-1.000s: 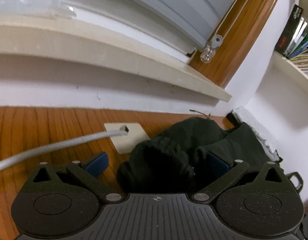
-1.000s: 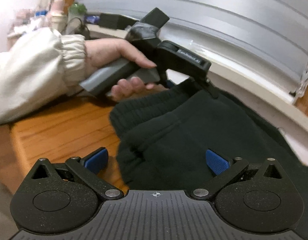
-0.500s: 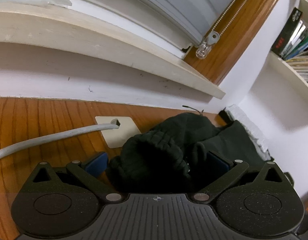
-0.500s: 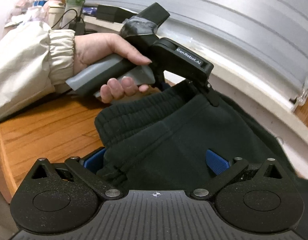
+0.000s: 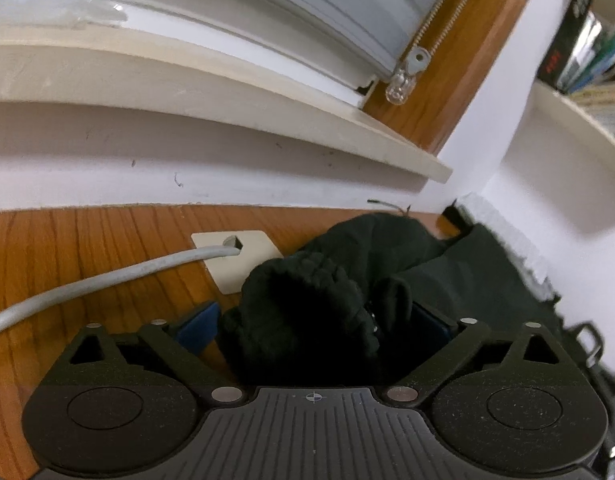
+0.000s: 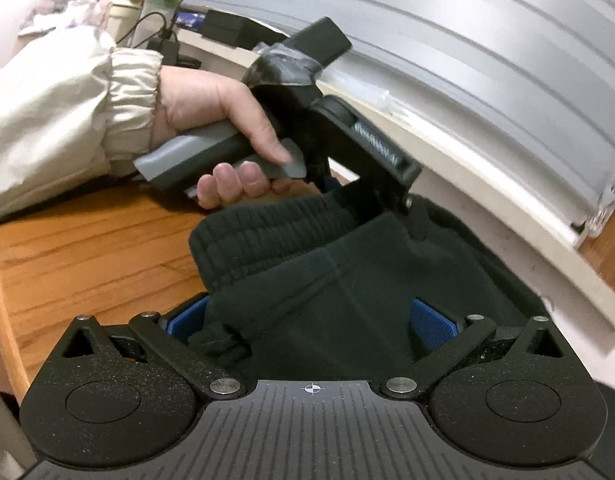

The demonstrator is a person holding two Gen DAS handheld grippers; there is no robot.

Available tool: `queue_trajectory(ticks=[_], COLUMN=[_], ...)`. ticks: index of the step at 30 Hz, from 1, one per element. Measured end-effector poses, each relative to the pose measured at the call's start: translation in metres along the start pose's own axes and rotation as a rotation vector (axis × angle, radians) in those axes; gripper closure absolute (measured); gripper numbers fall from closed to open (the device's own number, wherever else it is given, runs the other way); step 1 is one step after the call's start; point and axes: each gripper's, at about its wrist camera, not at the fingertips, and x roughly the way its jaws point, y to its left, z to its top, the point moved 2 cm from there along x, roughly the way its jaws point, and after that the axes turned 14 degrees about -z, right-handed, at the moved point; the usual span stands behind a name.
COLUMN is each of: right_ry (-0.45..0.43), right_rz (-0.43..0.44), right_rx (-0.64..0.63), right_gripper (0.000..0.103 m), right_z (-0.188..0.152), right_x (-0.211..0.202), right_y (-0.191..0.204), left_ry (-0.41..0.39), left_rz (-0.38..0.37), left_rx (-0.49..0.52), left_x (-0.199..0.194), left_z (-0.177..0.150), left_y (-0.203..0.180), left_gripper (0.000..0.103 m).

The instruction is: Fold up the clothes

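Black trousers (image 6: pixel 339 280) between both grippers' jaws

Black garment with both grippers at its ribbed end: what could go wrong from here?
1. The left gripper, whose jaws have just been closing, has a thick bunch of the black garment between wide jaws; it may pinch several layers, giving a lumpy fold.
2. The grey cable lies just left of that gripper's blue pad; a sideways pull could snag it.
3. The right gripper straddles cloth without visibly clamping it, so the hem might slip.
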Motion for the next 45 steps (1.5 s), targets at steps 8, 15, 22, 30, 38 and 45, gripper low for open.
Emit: queue_trajectory(ticks=[8, 15, 22, 30, 38, 45], right_ry=[-0.02, -0.091, -0.183, -0.295, -0.253, 0.044], right_rz=[0.068, -0.007, -0.082, -0.212, -0.436, -0.532], right_rx=[-0.018, -0.06, -0.072, -0.002, 0.133, 0.656], right_gripper=[0.044, 0.066, 0.072, 0.074, 0.076, 0.04], right_z=[0.003, 0.0, 0.009, 0.019, -0.041, -0.214], right_x=[-0.003, -0.007, -0.022, -0.062, -0.112, -0.121], right_y=[0.004, 0.003, -0.023, -0.107, -0.236, -0.343], left_ry=[-0.013, -0.052, -0.108, -0.122, -0.057, 0.016], left_rz=[0.016, 0.053, 0.092, 0.109, 0.052, -0.074], left_rx=[0.022, 0.08, 0.126, 0.25, 0.354, 0.355], left_x=[-0.005, -0.011, -0.013, 0.022, 0.171, 0.279], left_z=[0.001, 0.005, 0.032, 0.108, 0.173, 0.167], left_y=[-0.001, -0.018, -0.054, -0.157, -0.297, -0.332], left_gripper=[0.029, 0.046, 0.052, 0.055, 0.061, 0.04])
